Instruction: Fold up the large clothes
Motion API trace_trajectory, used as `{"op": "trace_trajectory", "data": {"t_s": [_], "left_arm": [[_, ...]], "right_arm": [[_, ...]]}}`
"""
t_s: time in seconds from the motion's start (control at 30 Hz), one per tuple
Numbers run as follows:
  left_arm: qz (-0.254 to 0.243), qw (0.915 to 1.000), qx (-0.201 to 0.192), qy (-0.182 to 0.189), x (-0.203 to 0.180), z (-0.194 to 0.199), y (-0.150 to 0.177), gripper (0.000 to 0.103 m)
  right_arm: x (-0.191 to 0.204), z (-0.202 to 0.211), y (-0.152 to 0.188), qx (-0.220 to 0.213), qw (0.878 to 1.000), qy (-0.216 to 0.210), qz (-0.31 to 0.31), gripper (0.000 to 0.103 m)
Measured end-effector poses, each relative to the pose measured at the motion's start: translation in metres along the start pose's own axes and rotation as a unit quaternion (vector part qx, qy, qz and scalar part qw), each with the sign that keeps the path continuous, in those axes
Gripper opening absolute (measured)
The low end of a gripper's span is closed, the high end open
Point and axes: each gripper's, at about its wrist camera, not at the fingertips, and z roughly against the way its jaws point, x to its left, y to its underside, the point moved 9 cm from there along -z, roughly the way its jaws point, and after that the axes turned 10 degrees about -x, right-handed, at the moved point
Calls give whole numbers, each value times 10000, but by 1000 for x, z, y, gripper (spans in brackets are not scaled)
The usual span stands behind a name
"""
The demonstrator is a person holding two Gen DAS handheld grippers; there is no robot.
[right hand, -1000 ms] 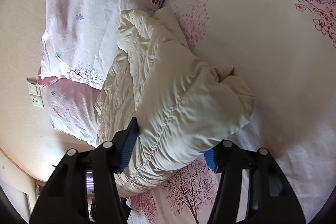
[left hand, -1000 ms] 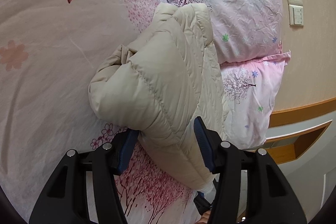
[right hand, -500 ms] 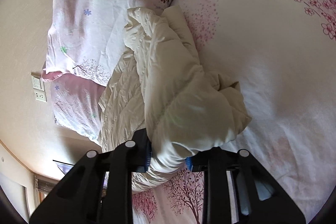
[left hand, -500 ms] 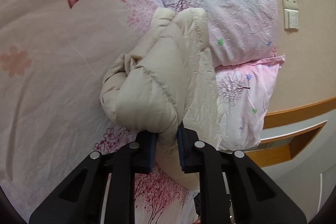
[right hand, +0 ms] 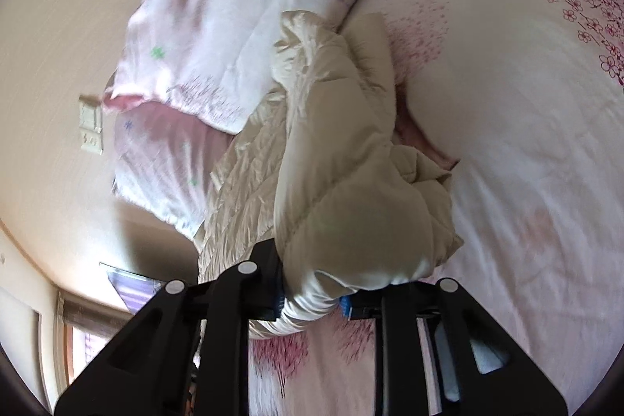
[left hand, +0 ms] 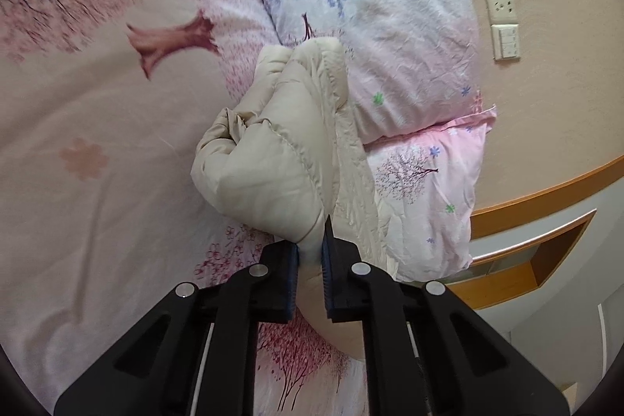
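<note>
On the blossom-print bed (left hand: 97, 112), my left gripper (left hand: 310, 252) and right gripper (right hand: 312, 299), jaws just closing, are pinching the folded cream puffer jacket (left hand: 273, 162) lying beside the pillows (left hand: 390, 26).

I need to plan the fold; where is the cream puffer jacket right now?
In both wrist views the cream puffer jacket lies bunched mid-frame on the floral bedspread, its far end against the stacked pillows, its near edge pinched in both claws.

Two close wrist views angled down from opposite sides, both on the quilted jacket (left hand: 273, 158) (right hand: 351, 182)
</note>
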Motion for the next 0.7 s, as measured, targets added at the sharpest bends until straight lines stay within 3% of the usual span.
{"op": "trace_trajectory", "data": {"t_s": [0.23,0.4,0.6,0.7], "left_arm": [[4,9995,-319,40,11,49,-7,9],[59,9990,-444,-1,29,87,7,8],[-195,9989,-416,-53,36,122,40,8],[-151,9992,-358,-113,43,124,44,8]], "right_arm": [[25,15,40,397,9974,-148,579,21],[29,32,64,655,9941,-207,843,21],[-6,53,79,769,9942,24,748,21],[-19,53,87,775,9939,182,760,27]]}}
